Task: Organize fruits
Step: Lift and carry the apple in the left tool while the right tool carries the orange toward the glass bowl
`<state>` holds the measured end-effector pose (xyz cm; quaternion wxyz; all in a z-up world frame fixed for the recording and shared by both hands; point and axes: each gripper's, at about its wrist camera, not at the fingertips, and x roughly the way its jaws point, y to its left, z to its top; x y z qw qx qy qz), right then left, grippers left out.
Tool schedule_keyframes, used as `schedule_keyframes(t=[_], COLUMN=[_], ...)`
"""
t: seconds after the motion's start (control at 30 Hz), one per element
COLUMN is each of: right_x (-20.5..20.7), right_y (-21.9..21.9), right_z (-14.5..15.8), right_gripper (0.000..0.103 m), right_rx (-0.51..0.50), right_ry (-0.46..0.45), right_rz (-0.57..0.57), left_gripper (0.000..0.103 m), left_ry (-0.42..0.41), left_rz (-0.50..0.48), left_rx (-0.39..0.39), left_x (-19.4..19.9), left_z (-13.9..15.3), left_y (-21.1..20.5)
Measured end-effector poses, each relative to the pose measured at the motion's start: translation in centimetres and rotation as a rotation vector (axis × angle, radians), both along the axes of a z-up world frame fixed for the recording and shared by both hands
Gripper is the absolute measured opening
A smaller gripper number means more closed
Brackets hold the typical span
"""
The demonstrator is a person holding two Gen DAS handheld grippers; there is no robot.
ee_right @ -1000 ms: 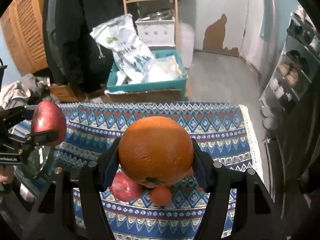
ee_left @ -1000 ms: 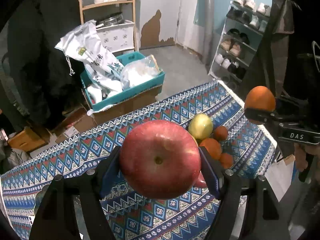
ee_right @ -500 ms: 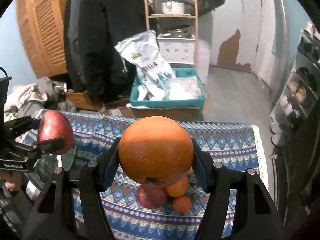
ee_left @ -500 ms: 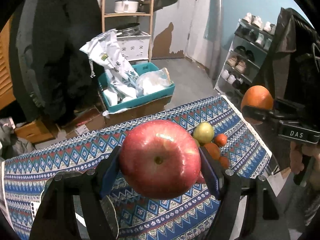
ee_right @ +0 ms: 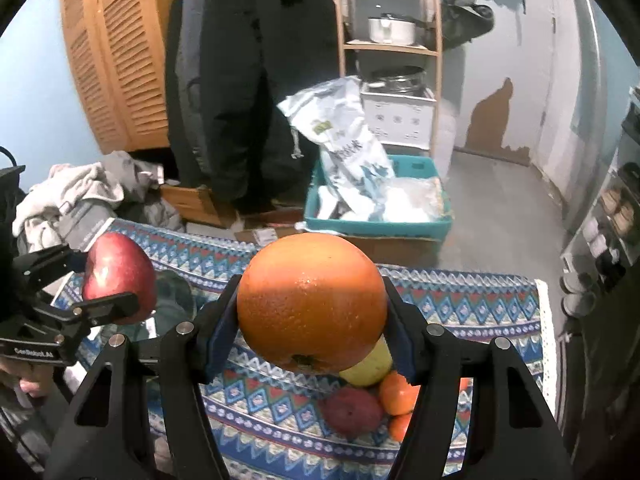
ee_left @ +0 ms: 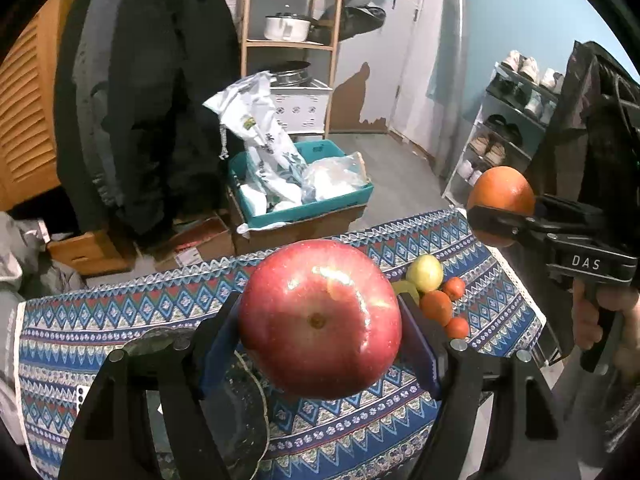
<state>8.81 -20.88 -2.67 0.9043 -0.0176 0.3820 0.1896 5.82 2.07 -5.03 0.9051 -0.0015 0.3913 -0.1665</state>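
Left tool [ee_left: 320, 320] pinching the apple [ee_left: 320, 324], right tool [ee_right: 312, 320] pinching the orange [ee_right: 312, 304], both up over the counter [ee_left: 120, 320]. Mid-carry, I'd guess. Glass plate [ee_left: 240, 420] at 7 o'clock looks like the drop spot.

Pale blue walls [ee_right: 520, 60], paint peeled to brown near the base at 1 o'clock. Grey floor [ee_left: 400, 176]. Wooden shelf unit [ee_right: 400, 48] at 12, a pot [ee_right: 391, 29] on it. Louvred wooden doors [ee_right: 116, 60] at 10. Dark coat [ee_right: 240, 80] hanging at 11. Shoe rack [ee_left: 508, 120] at 2. Teal crate [ee_right: 380, 216] with bags on cardboard, centre. Patterned tablecloth [ee_right: 460, 300] below.
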Motion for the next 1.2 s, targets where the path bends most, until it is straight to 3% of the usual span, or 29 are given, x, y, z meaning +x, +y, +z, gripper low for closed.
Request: schedule_keyframes(t=[0.6,1.2], right_x=[1.2,2.3], right_y=[9.6,20.2], right_z=[0.3,-1.9], right_gripper=[0.065,0.065], right_rx=[0.01,0.005], right_ry=[0.023,0.106], right_rz=[0.161,0.303], left_gripper=[0.076,0.076], left_ry=[0.007,0.069], left_rz=[0.154,0.297], left_rx=[-0.011,-0.015], left_x=[-2.0,-3.3], left_z=[-0.4,-3.0], left_y=[7.7,15.0])
